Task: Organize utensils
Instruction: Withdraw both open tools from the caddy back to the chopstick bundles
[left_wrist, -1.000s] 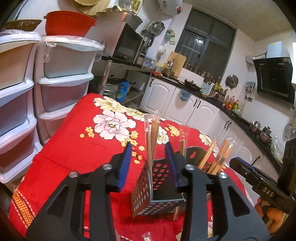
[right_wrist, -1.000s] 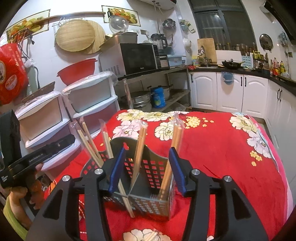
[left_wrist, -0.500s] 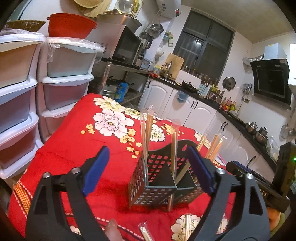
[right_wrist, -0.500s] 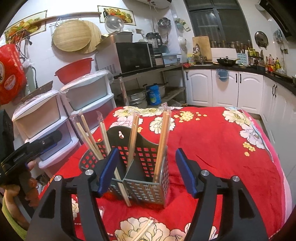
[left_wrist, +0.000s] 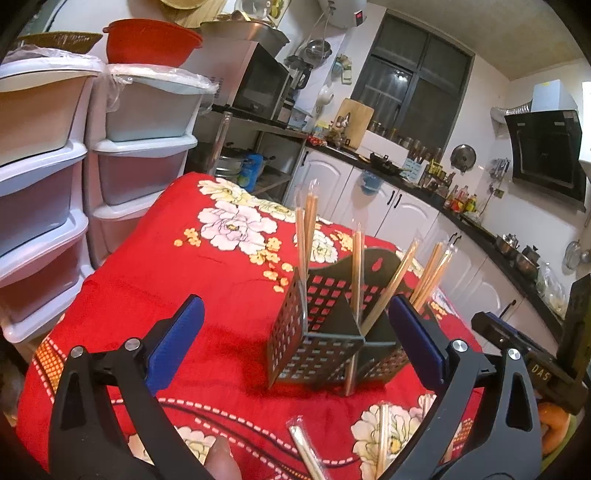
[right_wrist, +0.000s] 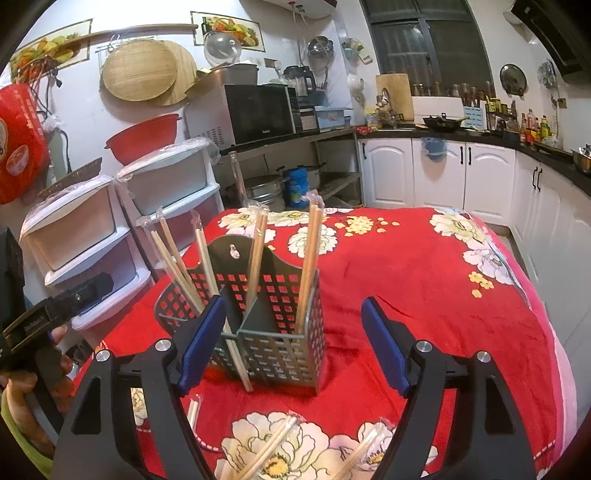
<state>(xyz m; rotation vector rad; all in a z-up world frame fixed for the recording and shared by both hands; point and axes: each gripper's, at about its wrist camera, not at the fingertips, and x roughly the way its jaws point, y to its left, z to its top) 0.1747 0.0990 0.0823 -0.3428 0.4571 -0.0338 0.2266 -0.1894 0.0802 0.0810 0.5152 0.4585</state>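
Now both grippers, left gripper (left_wrist: 295, 347) & right gripper (right_wrist: 293, 345), spread wide, backed off the dark perforated metal chopstick caddy (right_wrist: 255, 317); wrapped wooden chopsticks (right_wrist: 266, 448) on the red floral tablecloth (right_wrist: 424, 280) prob. next.

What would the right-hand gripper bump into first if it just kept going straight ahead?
Probably the grey perforated utensil holder standing on the red floral cloth. The right gripper is open, and the holder sits between its fingers, nearer the left one, just ahead. Depth is hard to judge through the fisheye.

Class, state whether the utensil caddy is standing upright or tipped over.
Upright. The caddy sits flat on the red cloth, its wrapped chopsticks sticking upward out of the compartments.
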